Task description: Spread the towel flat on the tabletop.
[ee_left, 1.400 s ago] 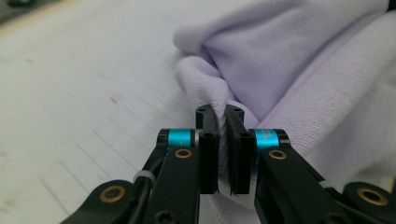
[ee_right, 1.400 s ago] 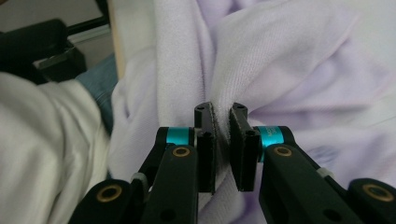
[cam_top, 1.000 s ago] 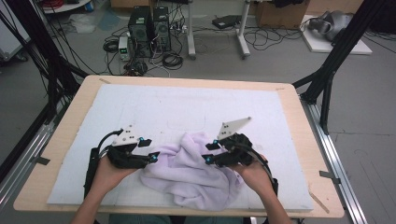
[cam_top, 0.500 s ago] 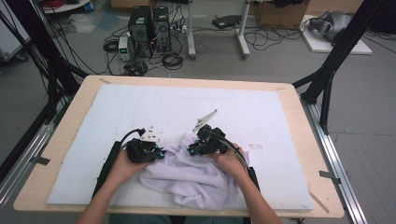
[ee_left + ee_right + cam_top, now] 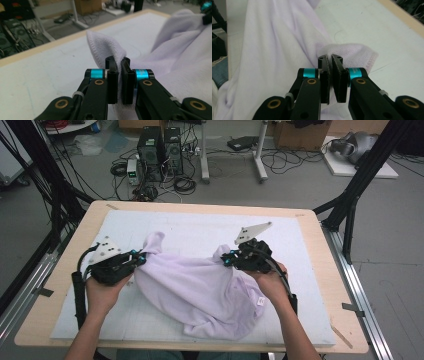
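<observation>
**Two corners pinched, cloth lifted off the mat**

Computer towers [image 5: 159, 145] and loose cables [image 5: 186, 182] clutter the floor behind the surface [image 5: 305, 220], a pale wooden board topped with a white mat [image 5: 200, 227].

We start at the left gripper [image 5: 119, 65]: its black jaws are clamped on a corner of the lilac towel [image 5: 200, 290], the hemmed edge standing up between the pads. The right gripper [image 5: 330, 61] is likewise clenched on another corner, where the weave looks like a fine waffle knit with a stitched border. Both sets of jaws have just been closing, with cloth between them.

From above, we see the left gripper [image 5: 136, 259] and the right gripper [image 5: 227, 260] holding their corners apart, the towel sagging between them and its lower part bunched on the mat near the front edge, with a small label at its right fold.

We judge the towel light, soft and limp: it will drape and fold under its own weight, not hold a shape. It is not slippery or fragile. Corners and hems are the sensible holds, since the doubled stitching gives the pads something firm.
</observation>
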`<state>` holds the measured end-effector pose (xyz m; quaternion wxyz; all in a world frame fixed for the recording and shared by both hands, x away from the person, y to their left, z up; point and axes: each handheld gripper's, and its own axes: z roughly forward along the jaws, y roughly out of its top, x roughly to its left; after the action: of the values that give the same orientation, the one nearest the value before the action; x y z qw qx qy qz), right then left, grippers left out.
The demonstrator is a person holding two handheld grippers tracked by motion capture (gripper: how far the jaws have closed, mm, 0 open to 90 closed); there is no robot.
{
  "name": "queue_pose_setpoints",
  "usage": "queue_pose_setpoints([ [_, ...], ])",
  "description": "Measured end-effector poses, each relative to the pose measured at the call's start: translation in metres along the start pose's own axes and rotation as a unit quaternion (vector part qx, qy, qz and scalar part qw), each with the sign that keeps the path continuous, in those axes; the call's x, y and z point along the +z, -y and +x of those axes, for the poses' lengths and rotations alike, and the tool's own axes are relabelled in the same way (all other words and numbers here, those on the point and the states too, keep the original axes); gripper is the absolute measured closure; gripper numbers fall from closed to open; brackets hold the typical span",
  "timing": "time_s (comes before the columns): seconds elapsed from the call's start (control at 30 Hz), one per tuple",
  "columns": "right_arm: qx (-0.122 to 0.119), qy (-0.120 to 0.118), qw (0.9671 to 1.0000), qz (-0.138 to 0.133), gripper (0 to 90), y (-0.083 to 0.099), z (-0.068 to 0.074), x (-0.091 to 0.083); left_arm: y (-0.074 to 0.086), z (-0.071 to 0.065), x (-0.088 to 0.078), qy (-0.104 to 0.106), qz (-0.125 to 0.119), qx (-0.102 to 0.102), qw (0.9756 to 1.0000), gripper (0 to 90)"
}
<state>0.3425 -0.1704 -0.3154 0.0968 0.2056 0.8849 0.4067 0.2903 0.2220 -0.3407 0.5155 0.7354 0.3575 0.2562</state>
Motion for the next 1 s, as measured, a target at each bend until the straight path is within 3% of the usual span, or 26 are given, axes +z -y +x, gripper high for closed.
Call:
queue_pose_setpoints([
  [0.07, -0.001, 0.005, 1.0, -0.003, 85.6, 0.007, 0.003, -0.008, 0.005, 0.0, -0.003, 0.01, 0.009, -0.008, 0.9999, 85.5],
  [0.17, 0.009, -0.006, 0.9998, 0.016, 85.6, 0.03, 0.01, -0.004, 0.025, -0.009, 0.004, 0.02, 0.053, 0.003, 0.9984, 85.4],
  [0.27, 0.021, -0.02, 0.9986, 0.045, 85.6, 0.058, 0.02, 0.012, 0.053, -0.021, 0.013, 0.042, 0.093, 0.0, 0.9948, 85.4],
  [0.33, 0.043, -0.043, 0.9956, 0.072, 85.7, 0.09, 0.028, 0.028, 0.068, -0.026, 0.017, 0.054, 0.119, 0.0, 0.9914, 84.8],
  [0.4, 0.05, -0.05, 0.9948, 0.072, 85.7, 0.095, 0.029, 0.03, 0.076, -0.026, 0.018, 0.072, 0.134, 0.002, 0.9884, 83.5],
  [0.47, 0.058, -0.065, 0.9943, 0.062, 85.1, 0.102, 0.029, 0.029, 0.075, -0.024, 0.018, 0.078, 0.13, -0.004, 0.9885, 73.2],
  [0.57, 0.053, -0.062, 0.9953, 0.052, 76.3, 0.093, 0.025, 0.019, 0.059, -0.018, 0.015, 0.071, 0.106, -0.016, 0.9917, 55.5],
  [0.6, 0.052, -0.053, 0.9967, 0.033, 71.9, 0.081, 0.021, 0.007, 0.052, -0.017, 0.014, 0.066, 0.098, -0.016, 0.9928, 49.0],
  [0.77, 0.037, -0.019, 0.9991, 0.006, 63.5, 0.056, 0.011, -0.007, 0.027, -0.017, 0.023, 0.06, 0.088, 0.01, 0.9942, 44.2],
  [0.87, 0.027, -0.003, 0.9996, 0.005, 59.1, 0.04, 0.006, -0.002, 0.03, -0.019, 0.038, 0.06, 0.116, 0.027, 0.9911, 44.1],
  [0.93, 0.016, 0.012, 0.9995, 0.025, 54.0, 0.036, 0.0, 0.013, 0.038, -0.019, 0.049, 0.056, 0.145, 0.04, 0.9871, 44.2],
  [1.0, 0.03, 0.013, 0.9981, 0.051, 49.4, 0.038, -0.013, 0.034, 0.049, -0.017, 0.058, 0.057, 0.173, 0.04, 0.9825, 44.1],
])
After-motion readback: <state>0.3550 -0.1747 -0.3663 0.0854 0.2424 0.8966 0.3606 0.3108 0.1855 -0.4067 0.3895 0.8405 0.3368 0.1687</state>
